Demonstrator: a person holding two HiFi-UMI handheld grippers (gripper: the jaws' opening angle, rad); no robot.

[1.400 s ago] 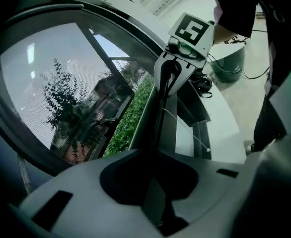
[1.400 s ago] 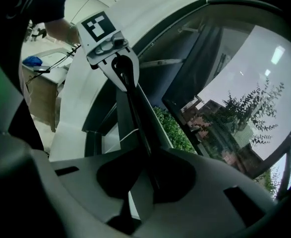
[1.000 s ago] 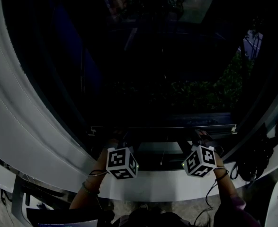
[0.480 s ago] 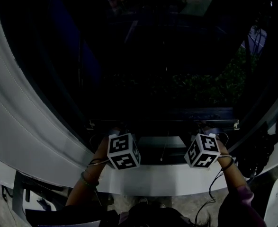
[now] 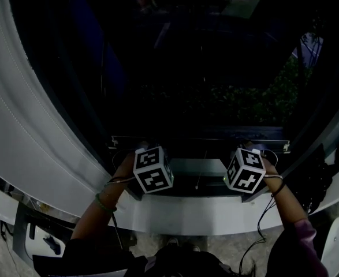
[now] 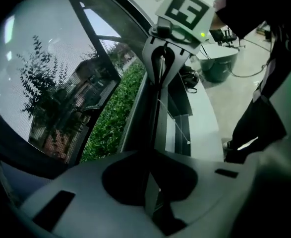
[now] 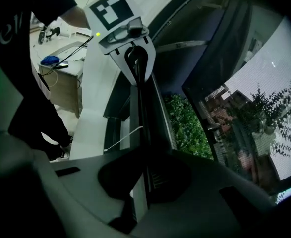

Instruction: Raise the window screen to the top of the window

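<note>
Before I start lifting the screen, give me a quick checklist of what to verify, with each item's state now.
1. Left gripper clamped on the bottom rail: ok, its jaws are closed on it.
2. Right gripper clamped: ok, its jaws have just been closing and now pinch the rail.
3. Grips spread either side of the middle, rail roughly level: ok.
4. Pull cord free of both jaws: ok, it hangs between the grippers.
5. Path above the rail clear: cannot tell, the head view is too dark.
</note>
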